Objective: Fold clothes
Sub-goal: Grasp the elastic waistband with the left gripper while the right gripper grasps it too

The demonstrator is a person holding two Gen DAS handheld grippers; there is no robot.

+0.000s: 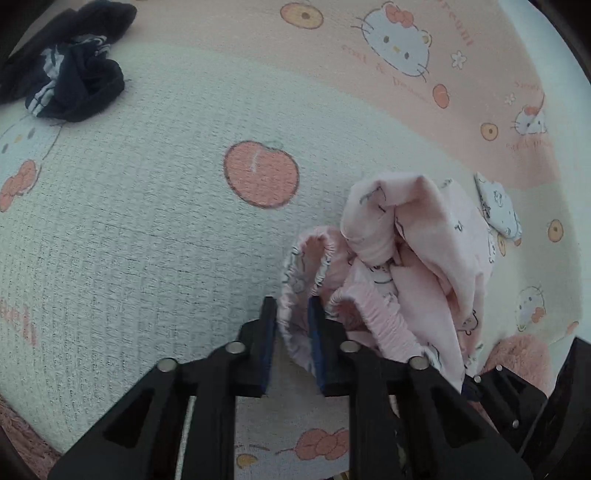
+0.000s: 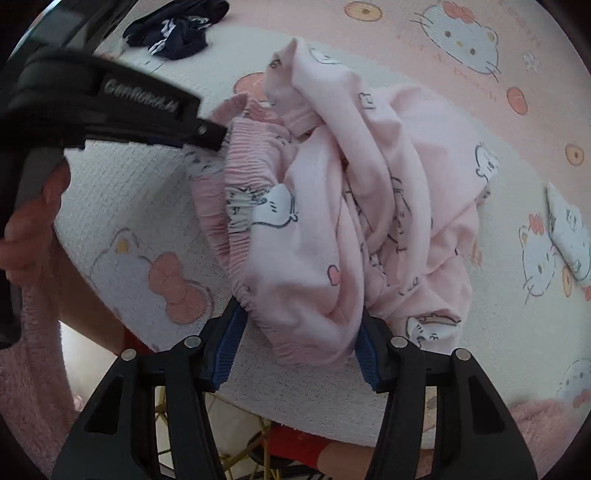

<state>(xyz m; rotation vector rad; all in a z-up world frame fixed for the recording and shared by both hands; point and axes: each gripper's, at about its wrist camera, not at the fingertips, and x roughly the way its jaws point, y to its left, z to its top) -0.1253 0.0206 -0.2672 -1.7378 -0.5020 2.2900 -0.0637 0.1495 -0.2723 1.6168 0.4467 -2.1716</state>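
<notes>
Crumpled pink trousers with a cat print and a gathered elastic waistband lie on the Hello Kitty cloth; they also show in the left wrist view. My left gripper is shut on the waistband's edge; it also shows from the side in the right wrist view. My right gripper is open, its blue-padded fingers on either side of the near waistband, which lies between them.
A dark navy garment with white stripes lies in a heap at the far left, also in the right wrist view. A small folded white printed piece lies to the right. The table's near edge is just below my right gripper.
</notes>
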